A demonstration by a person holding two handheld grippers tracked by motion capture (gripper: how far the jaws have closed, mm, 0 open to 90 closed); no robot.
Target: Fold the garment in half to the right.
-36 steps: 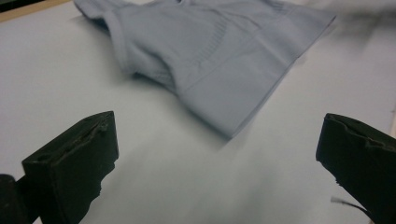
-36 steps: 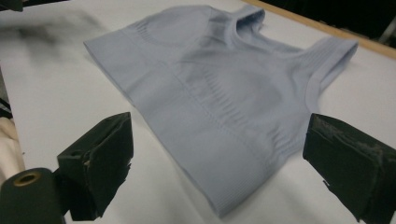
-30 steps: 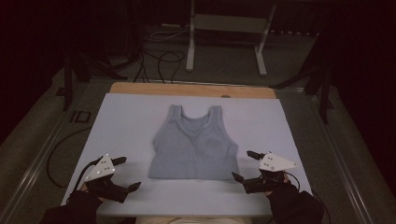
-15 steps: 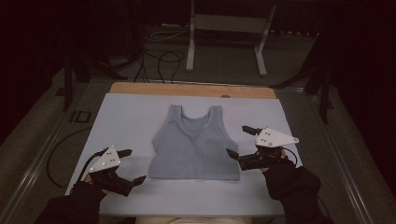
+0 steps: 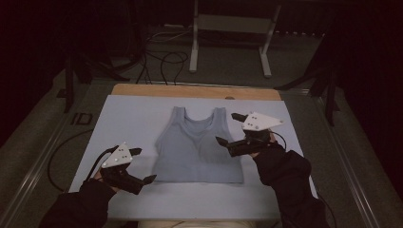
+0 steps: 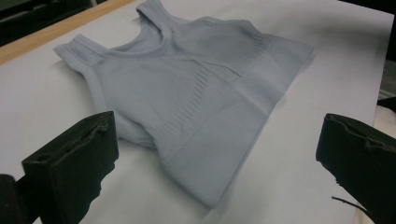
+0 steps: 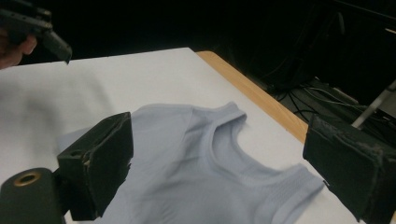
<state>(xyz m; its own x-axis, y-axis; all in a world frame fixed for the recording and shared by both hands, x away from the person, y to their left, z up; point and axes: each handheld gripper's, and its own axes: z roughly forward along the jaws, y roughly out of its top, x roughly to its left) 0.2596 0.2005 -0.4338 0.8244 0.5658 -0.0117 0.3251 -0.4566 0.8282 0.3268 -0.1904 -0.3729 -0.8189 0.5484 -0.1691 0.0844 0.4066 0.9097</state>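
A pale blue sleeveless top (image 5: 197,152) lies flat on the table, straps toward the far side. My left gripper (image 5: 146,164) hovers open just left of the top's near-left hem corner. In the left gripper view the top (image 6: 196,93) lies between and beyond the wide-apart jaws of the left gripper (image 6: 219,144). My right gripper (image 5: 225,127) is open at the top's right side, near the armhole below the right strap. In the right gripper view the right gripper (image 7: 224,158) stands over the top (image 7: 196,154), with nothing held.
A pale sheet (image 5: 128,118) covers the table, with a wooden strip (image 5: 190,91) along the far edge. Behind the table stand a metal frame (image 5: 228,28) and floor cables (image 5: 161,57). In the right gripper view the left gripper (image 7: 32,25) appears at the upper left.
My right gripper moved forward and left, from beside the hem's right corner up to the top's right armhole. My left gripper crept forward and right toward the left hem corner.
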